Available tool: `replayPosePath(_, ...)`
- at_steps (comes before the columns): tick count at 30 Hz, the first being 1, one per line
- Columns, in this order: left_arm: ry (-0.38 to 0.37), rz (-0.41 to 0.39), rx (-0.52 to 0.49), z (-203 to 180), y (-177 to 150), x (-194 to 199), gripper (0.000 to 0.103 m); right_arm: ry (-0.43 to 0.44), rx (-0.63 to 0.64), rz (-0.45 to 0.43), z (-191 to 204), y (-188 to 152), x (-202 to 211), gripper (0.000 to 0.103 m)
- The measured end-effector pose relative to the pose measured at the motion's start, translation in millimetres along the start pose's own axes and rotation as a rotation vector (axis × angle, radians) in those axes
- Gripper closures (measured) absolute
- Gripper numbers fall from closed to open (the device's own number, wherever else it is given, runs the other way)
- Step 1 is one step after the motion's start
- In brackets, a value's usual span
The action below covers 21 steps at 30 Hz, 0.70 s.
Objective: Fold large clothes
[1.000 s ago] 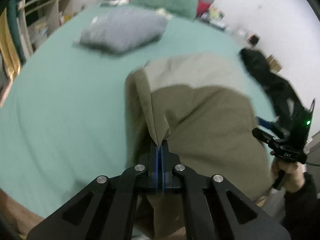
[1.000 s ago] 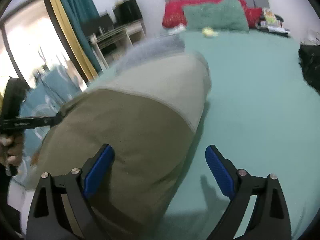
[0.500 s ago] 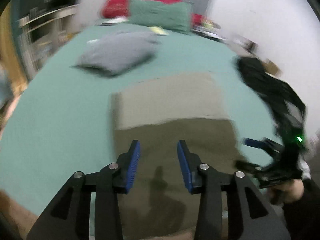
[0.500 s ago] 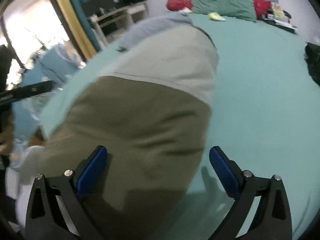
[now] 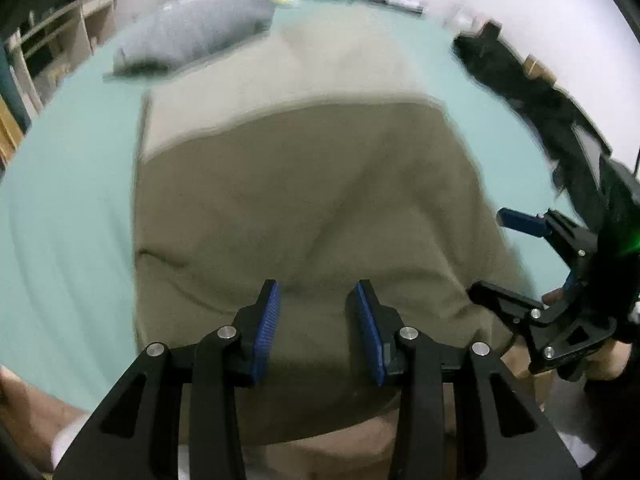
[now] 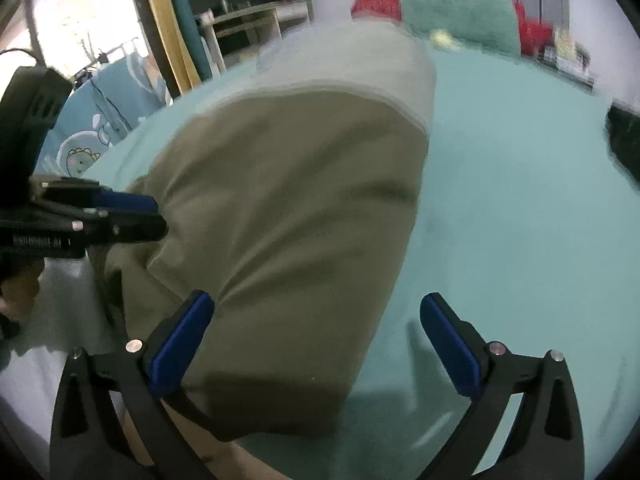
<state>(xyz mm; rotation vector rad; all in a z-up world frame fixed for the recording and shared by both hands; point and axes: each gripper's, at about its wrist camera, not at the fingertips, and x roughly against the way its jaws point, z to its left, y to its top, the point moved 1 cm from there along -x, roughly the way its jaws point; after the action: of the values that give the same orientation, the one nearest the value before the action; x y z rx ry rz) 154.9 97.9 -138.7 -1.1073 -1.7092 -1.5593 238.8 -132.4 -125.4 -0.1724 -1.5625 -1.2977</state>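
A large olive-green garment with a pale beige far part [image 5: 304, 208] lies spread flat on the green bedsheet [image 5: 68, 208]; the right wrist view shows the same garment [image 6: 288, 216]. My left gripper [image 5: 316, 328] hovers over its near hem, jaws open, nothing between the blue pads. My right gripper [image 6: 316, 344] stands wide open above the garment's near right corner, its left pad over the cloth and its right pad over the sheet. Each gripper appears in the other's view: the right gripper [image 5: 516, 256] at the garment's right edge, the left one [image 6: 120, 212] at its left.
A grey folded garment [image 5: 196, 28] lies at the far left of the bed, green and red pillows [image 6: 456, 12] at the headboard. Dark clothing [image 5: 520, 84] lies along the bed's right edge. Shelving [image 6: 244, 20] and a curtain [image 6: 180, 20] stand to the left.
My left gripper let go of the garment's fold, opened and slid over to the near hem. The garment now lies flat. My right gripper moved along the right edge, jaws a little wider.
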Motion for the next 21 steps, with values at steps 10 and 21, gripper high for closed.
replayPosePath(10, 0.088, -0.102, 0.035, 53, 83, -22, 0.061, -0.086, -0.180, -0.099, -62, 106, -34, 0.002)
replayPosePath(21, 0.078, 0.025, 0.151, 109, 119, -114, 0.050, -0.068, -0.120, 0.112, -70, 128, -139, 0.002)
